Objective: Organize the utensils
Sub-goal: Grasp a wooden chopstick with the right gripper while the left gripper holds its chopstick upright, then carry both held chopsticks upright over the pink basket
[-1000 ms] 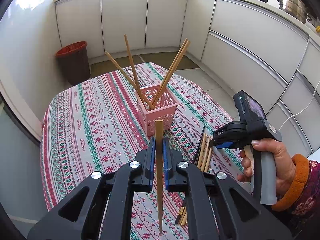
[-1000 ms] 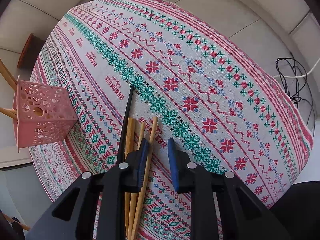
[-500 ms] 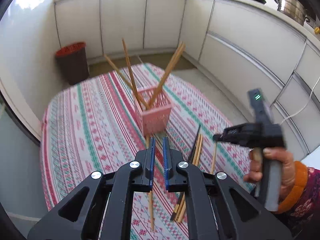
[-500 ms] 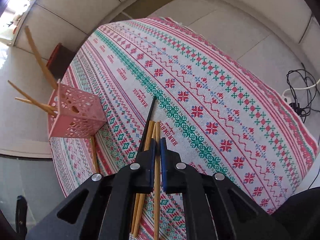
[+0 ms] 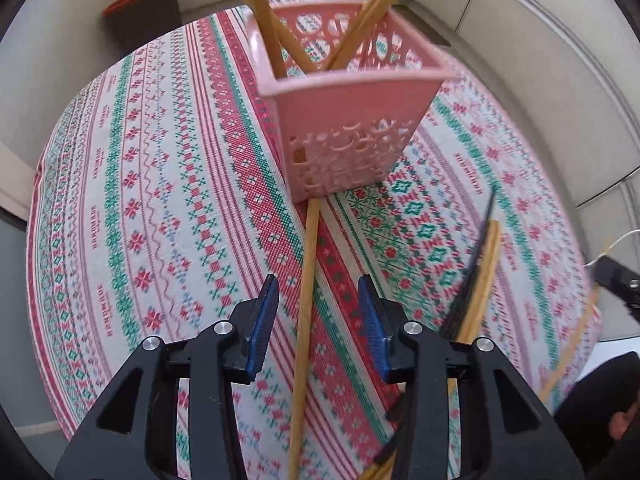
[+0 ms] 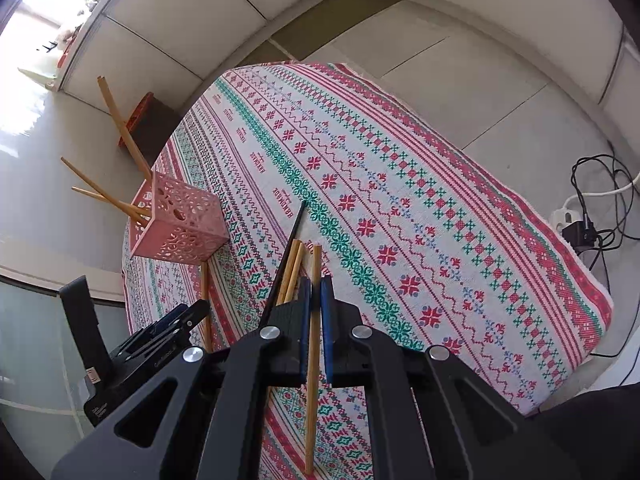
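The right hand-held gripper [image 6: 315, 300] pinches a wooden chopstick [image 6: 312, 360], while the left hand-held gripper [image 5: 318, 312] (jaws opening) straddles another chopstick [image 5: 306, 280] lying loose on the table [image 5: 160, 200].

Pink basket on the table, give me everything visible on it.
The pink basket is a small square holder that looks like plastic, with a solid band below a thickened rim and cut-out lattice walls. It stands upright on the patterned tablecloth, open top up. Four wooden chopsticks lean out of it at splayed angles. Another wooden chopstick lies on the cloth with its tip at the basket's base, between the opening jaws of the left hand-held gripper, untouched by them. Neither gripper touches the basket.
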The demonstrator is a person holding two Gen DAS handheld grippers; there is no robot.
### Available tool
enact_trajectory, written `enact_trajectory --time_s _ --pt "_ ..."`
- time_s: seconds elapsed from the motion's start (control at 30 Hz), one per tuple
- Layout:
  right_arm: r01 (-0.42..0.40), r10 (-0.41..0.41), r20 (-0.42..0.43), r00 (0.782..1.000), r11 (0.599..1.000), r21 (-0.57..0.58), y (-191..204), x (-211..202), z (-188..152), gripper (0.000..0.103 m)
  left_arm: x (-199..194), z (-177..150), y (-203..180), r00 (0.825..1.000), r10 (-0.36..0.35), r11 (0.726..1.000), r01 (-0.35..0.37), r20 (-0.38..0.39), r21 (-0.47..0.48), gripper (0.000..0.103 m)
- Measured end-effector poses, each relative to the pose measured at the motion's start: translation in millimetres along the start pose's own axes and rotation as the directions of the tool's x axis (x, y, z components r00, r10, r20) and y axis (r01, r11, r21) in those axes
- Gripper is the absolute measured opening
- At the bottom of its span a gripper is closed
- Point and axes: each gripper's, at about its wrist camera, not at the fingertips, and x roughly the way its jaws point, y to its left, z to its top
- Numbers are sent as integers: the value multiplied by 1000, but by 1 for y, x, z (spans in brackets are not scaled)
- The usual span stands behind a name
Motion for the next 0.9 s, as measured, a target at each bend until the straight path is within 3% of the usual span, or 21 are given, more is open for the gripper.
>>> enact_trajectory --time_s 0.03,0.07,0.1,0.13,0.3,0.4,0.57,0.77,0.9 --pt "2 -2 2 1000 1000 -4 -1 0 1 5 9 -1 0 999 38 999 -37 -9 7 33" --pt "3 -3 4 1000 1000 -6 -4 -1 1 5 12 -2 2 999 36 999 -36 15 0 32" --pt "1 -1 5 1000 1000 -5 -6 0 2 5 12 -2 4 999 22 1000 -22 27 -9 25" --pt "-2 2 3 1000 1000 -2 -8 0 2 5 11 -2 5 1000 13 1000 -12 22 -17 6" --pt "-31 31 -19 999 999 14 -10 4 2 5 -9 -17 10 999 -28 999 29 33 -18 6" --pt "-56 56 -8 998 998 -6 -4 -4 1 5 -48 -26 11 991 -65 998 67 114 -15 6" --pt "-95 101 42 994 989 -109 20 -40 -2 5 -117 -45 19 944 -150 982 178 294 -70 6" --pt "-93 134 128 983 954 -285 57 -91 -13 5 -165 -62 1 884 -160 980 196 440 -38 6" --pt "-97 158 150 976 931 -352 78 -115 -16 5 -188 -63 0 865 -149 980 194 479 -44 6"
